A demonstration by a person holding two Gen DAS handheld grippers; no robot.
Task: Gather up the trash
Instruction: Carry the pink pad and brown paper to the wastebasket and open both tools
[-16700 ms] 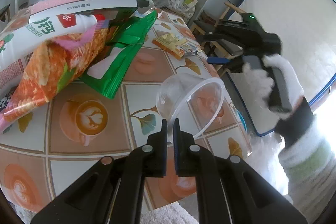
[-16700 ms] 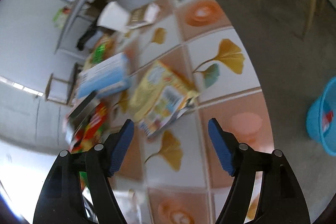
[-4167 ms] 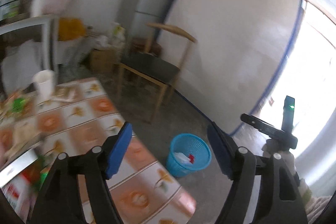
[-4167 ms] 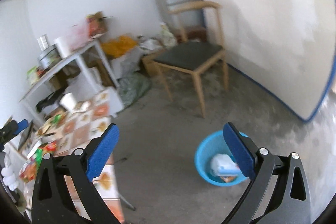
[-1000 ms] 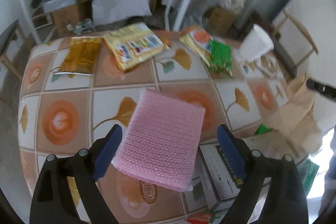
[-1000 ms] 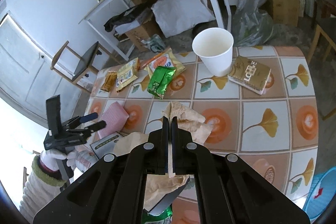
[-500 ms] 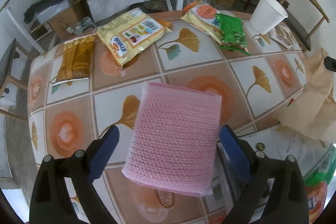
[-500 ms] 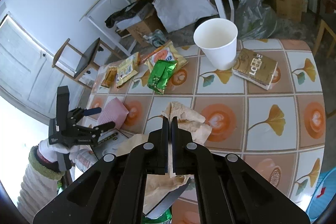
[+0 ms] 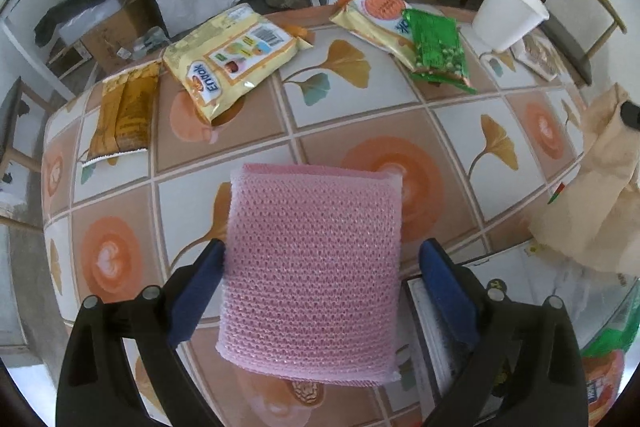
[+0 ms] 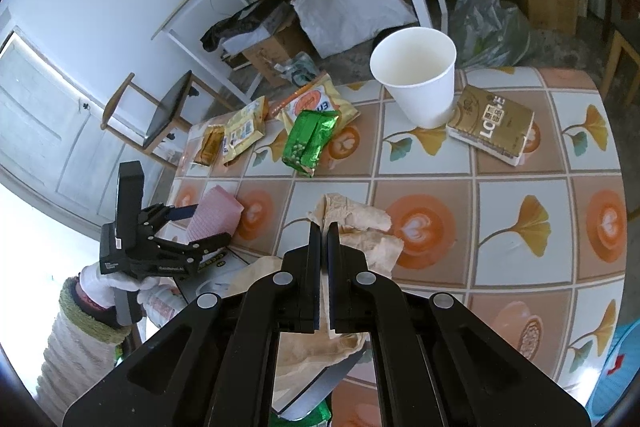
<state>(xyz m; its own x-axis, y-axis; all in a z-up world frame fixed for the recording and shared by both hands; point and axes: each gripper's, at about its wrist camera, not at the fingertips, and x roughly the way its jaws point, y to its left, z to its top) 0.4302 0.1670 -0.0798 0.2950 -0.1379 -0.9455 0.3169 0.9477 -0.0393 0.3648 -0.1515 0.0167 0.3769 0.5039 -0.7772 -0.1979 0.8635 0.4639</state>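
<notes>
Closing in on the pink mesh pad [image 9: 312, 267], the left hand-held gripper [image 9: 320, 283] now has it filling the lower centre of its view, larger than half a second ago. Its blue-padded fingers [image 9: 196, 287] stand wide apart on either side of the pad; the left finger looks to be just touching the pad's edge, the right one is apart from it, so nothing is gripped yet. The pad lies on the tiled table [image 9: 340, 115], partly over a box at lower right.

Across the table, the right hand-held gripper [image 10: 323, 227] is pinched together on crumpled brown paper [image 10: 360, 227], which bunches around its tips at lower centre of its view, as it did a second ago.

Still lying untouched toward the top of the left view are a yellow snack bag [image 9: 232, 59], a brown wrapper [image 9: 124, 111], a green packet [image 9: 436, 51] and a white paper cup [image 9: 504, 13].

My reading: one piece is secured, a second is about to be taken, and most of the litter remains to collect.
</notes>
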